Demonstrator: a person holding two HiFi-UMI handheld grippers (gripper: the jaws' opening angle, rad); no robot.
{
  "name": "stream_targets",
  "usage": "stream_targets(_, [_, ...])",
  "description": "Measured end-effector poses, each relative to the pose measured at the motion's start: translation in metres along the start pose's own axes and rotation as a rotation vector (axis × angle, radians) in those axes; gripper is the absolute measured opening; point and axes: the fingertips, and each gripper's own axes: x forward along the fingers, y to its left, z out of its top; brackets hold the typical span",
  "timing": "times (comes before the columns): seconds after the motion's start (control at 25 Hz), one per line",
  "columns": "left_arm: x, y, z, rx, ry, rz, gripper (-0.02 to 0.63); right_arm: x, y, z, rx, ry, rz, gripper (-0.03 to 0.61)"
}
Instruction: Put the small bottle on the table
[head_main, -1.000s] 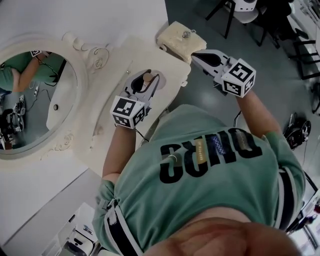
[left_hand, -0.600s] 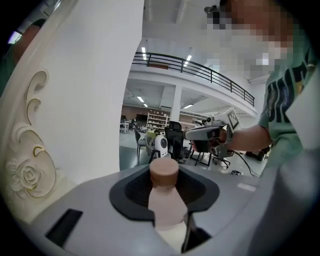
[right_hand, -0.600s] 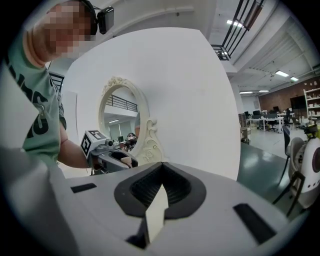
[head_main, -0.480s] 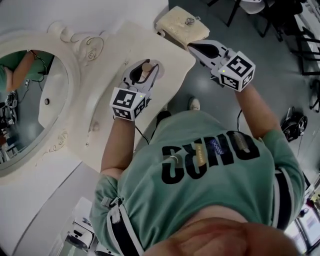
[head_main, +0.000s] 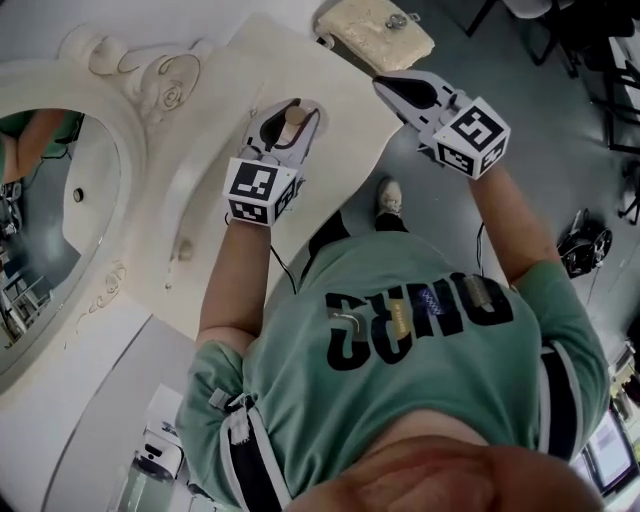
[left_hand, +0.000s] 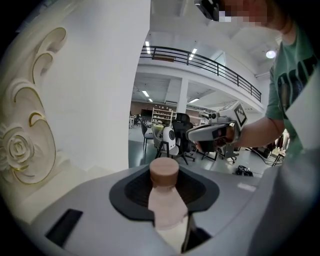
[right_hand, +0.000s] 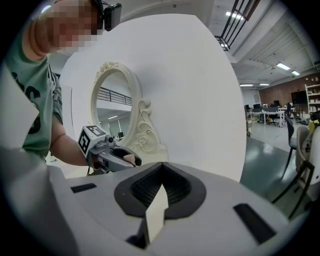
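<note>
The small bottle (left_hand: 165, 202) is pale with a brown cap (left_hand: 164, 172), and my left gripper (left_hand: 166, 200) is shut on its body. In the head view this left gripper (head_main: 284, 120) holds the bottle (head_main: 294, 116) above the cream dressing table (head_main: 335, 100), near its front edge. My right gripper (head_main: 386, 88) hovers off the table's right end over the floor. Its jaws are shut with nothing between them in the right gripper view (right_hand: 159, 192). That view also shows the left gripper (right_hand: 112, 157) with the bottle (right_hand: 131, 159).
An oval mirror (head_main: 40, 230) in a carved cream frame (head_main: 165, 95) stands along the table's far side against a white wall. A cream cushioned stool (head_main: 375, 30) sits beyond the table's right end. The person's shoe (head_main: 388, 196) rests on the grey floor below.
The head view has swung, so the mirror slides left and the table fills more of the frame. Both grippers sit slightly higher in view. The left gripper keeps its hold on the bottle.
</note>
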Motion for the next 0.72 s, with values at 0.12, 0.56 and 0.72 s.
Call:
stream_targets(0.12, [0.011, 0.012, -0.011, 0.012, 0.009, 0.011, 0.133, 0.015, -0.004, -0.013, 0.006, 0.012, 0.005, -0.006])
stream_targets(0.56, [0.048, 0.05, -0.043, 0.071, 0.032, 0.034, 0.133, 0.059, -0.013, -0.057, 0.015, 0.05, 0.031, -0.006])
stream_targets(0.72, [0.058, 0.057, -0.049, 0.098, 0.029, 0.046, 0.133, 0.069, -0.016, -0.065, 0.021, 0.045, 0.032, -0.006])
